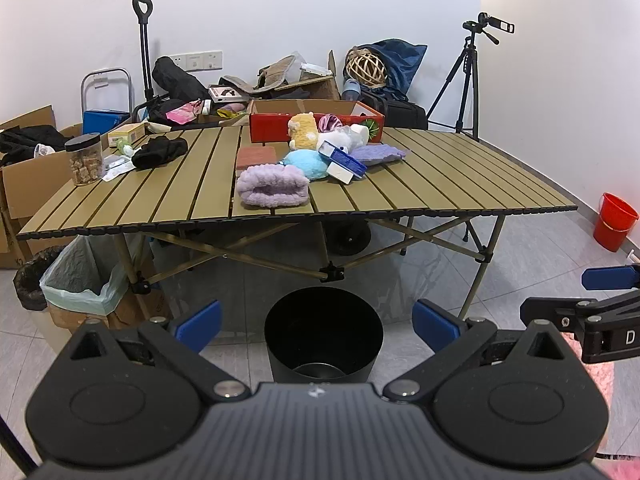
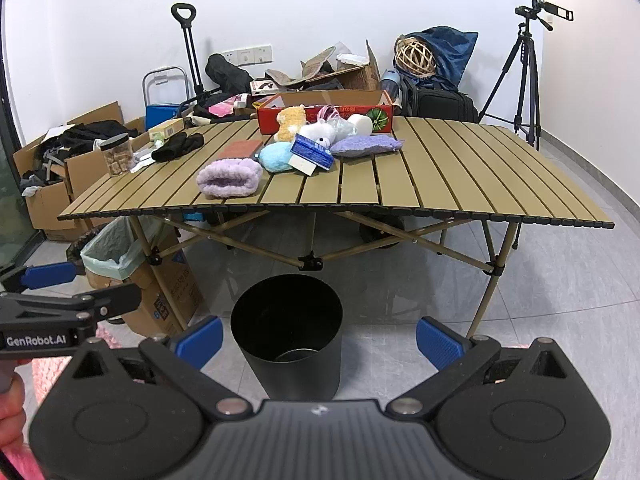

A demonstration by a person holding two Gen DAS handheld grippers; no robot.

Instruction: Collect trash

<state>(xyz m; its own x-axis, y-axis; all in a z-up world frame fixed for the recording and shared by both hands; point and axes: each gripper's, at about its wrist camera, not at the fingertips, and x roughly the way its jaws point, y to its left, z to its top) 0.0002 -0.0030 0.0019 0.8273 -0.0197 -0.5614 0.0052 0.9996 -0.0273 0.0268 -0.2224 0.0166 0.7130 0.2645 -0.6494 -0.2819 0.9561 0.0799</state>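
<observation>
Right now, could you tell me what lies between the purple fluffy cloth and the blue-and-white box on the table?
A light blue plush toy lies between them, clearest in the right wrist view.

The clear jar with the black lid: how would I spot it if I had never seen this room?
Start at the slatted folding table. Go to its far left corner, left of the black cloth. There stands the clear jar, upright, the only see-through container on the table, filled with brown chunks.

We see the left gripper (image 1: 316, 326) spread wide, empty, above the black bin (image 1: 324, 334) on the floor before the slatted table (image 1: 460, 176); purple fluffy cloth (image 1: 273, 185) near its front edge.
</observation>
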